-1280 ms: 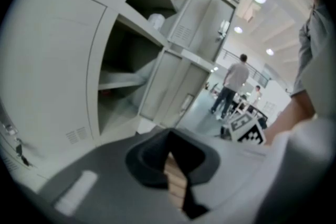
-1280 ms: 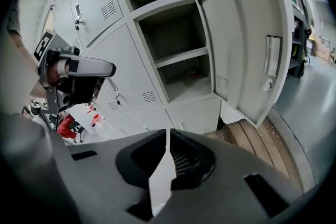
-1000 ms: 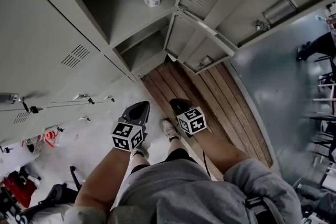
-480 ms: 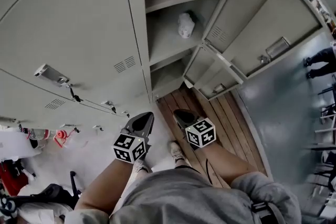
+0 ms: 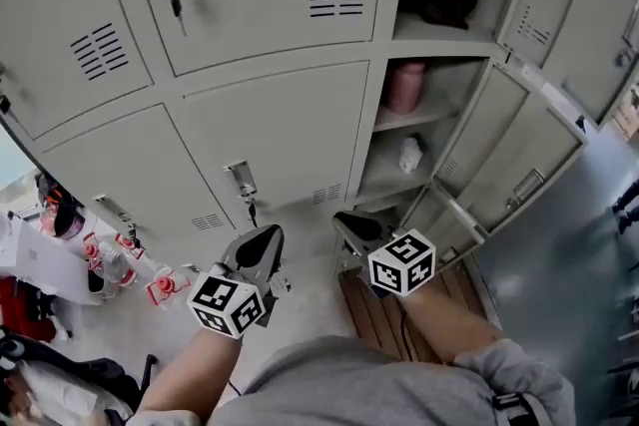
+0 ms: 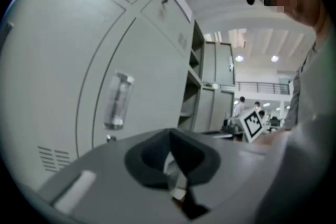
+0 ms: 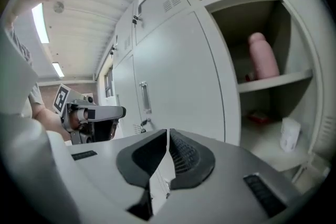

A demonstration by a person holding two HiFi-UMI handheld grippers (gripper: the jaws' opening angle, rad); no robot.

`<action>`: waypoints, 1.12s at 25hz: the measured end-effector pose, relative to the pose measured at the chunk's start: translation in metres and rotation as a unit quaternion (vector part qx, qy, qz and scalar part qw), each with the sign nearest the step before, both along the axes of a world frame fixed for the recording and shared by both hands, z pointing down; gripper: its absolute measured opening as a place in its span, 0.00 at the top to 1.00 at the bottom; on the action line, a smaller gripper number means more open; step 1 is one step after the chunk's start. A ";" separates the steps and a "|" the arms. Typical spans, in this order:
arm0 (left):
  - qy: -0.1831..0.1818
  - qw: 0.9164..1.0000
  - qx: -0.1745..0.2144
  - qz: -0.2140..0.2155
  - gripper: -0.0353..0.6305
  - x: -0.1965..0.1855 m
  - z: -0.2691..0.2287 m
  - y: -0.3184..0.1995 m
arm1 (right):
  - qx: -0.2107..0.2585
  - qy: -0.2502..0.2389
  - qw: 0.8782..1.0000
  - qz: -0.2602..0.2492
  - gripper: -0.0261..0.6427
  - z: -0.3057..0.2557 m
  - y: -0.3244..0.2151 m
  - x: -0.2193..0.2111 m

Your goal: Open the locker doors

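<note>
The closed locker door (image 5: 285, 130) stood centre-left, its handle (image 5: 241, 180) running upright. My left gripper (image 5: 262, 239), jaws together on nothing, pointed at the door just below that handle and was the nearer of the two. My right gripper (image 5: 349, 224) had just been closing its jaws to a sliver, with nothing between them. It hung further right, by the open compartments holding a pink bottle (image 5: 404, 87). I judged the handle was the left's to take.

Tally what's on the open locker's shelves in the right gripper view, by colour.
Pink: 1, bottle
White: 1, cup
Red: 1, flat thing, too blurred to name
Total: 3
</note>
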State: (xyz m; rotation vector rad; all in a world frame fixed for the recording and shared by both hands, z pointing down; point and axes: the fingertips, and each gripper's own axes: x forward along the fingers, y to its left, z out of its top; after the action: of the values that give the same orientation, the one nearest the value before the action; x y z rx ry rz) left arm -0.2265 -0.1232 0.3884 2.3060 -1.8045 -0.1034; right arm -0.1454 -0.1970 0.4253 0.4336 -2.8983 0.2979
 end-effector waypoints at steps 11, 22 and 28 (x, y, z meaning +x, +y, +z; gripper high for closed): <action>-0.015 0.996 0.076 -0.052 0.94 -0.050 -0.104 0.010 | 0.065 -0.062 0.995 -0.053 0.95 -0.117 -0.011 -0.048; -0.024 0.993 0.093 -0.075 0.94 -0.058 -0.097 -0.023 | 0.058 -0.082 0.992 -0.074 0.95 -0.102 -0.056 -0.053; -0.019 0.994 0.082 -0.072 0.94 -0.058 -0.091 -0.029 | 0.052 -0.077 0.993 -0.075 0.95 -0.097 -0.059 -0.054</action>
State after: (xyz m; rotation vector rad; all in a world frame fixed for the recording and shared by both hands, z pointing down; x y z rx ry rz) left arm -0.2842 -0.1524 0.2974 2.2958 -2.0512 -0.2396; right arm -0.1999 -0.2556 0.3287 0.2140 -3.0869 0.1628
